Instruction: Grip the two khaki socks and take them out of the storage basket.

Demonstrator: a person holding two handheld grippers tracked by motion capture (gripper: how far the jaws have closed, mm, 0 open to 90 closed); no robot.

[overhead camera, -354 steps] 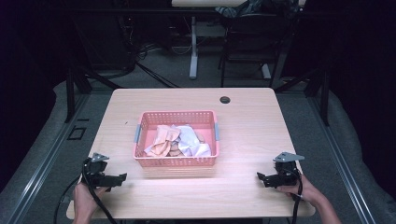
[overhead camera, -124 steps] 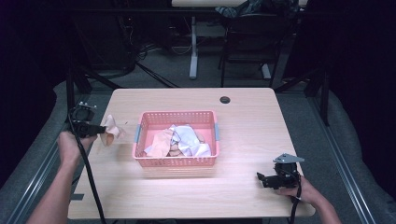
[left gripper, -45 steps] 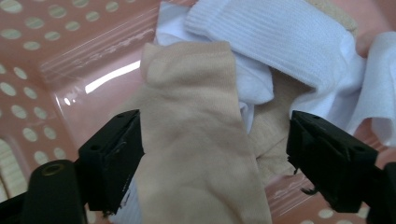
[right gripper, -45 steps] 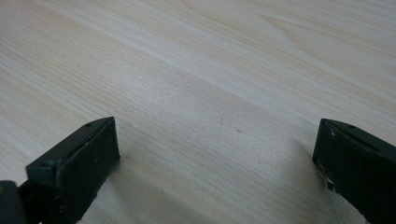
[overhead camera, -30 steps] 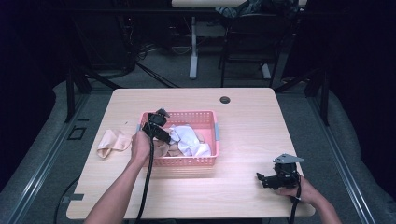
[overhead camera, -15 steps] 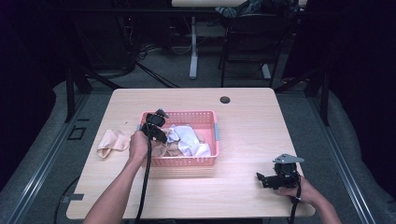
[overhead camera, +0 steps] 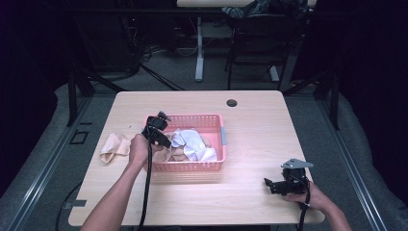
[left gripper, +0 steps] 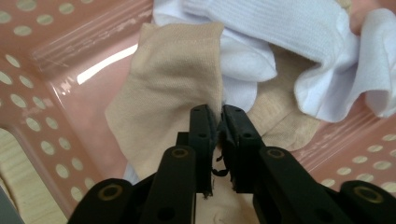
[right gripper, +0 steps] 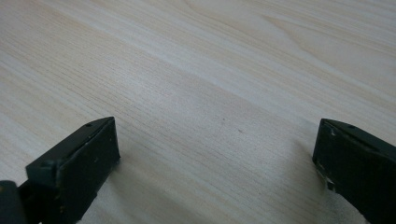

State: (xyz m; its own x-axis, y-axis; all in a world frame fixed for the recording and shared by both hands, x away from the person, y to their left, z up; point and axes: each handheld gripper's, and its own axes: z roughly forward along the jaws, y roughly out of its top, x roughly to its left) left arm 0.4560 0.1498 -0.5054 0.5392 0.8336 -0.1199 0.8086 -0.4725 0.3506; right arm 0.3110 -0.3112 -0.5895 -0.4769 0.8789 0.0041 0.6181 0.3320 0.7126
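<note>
Dark room, black surround; light wooden bench (overhead camera: 250, 192) sitting mid-frame in the high view, chairs and cabling lying beyond its far edge.

Item: pink basket (overhead camera: 219, 166), perforated walls, sitting at the centre of the bench. It is holding a heap of white socks (overhead camera: 192, 144) and beige ones.

Item: beige sock (left gripper: 173, 88), lying in the basket's left part against the wall. The left tool (left gripper: 219, 119) is reaching down into the basket, and its jaws, having just been closing, are pinching a fold of this sock between them.

Item: second beige sock (overhead camera: 114, 148), lying flat on the bench at the left of the frame, just outside the basket.

Item: right tool (overhead camera: 269, 184), resting on the bench at the lower right of the frame, well apart from the basket. Its jaws are standing wide apart over bare wood, holding nothing.

Progress, as judged: one sock is already lying out on the bench; the pinched one is not yet lifted clear; several more are waiting in the basket. The work is looking early, with most of the emptying left.
</note>
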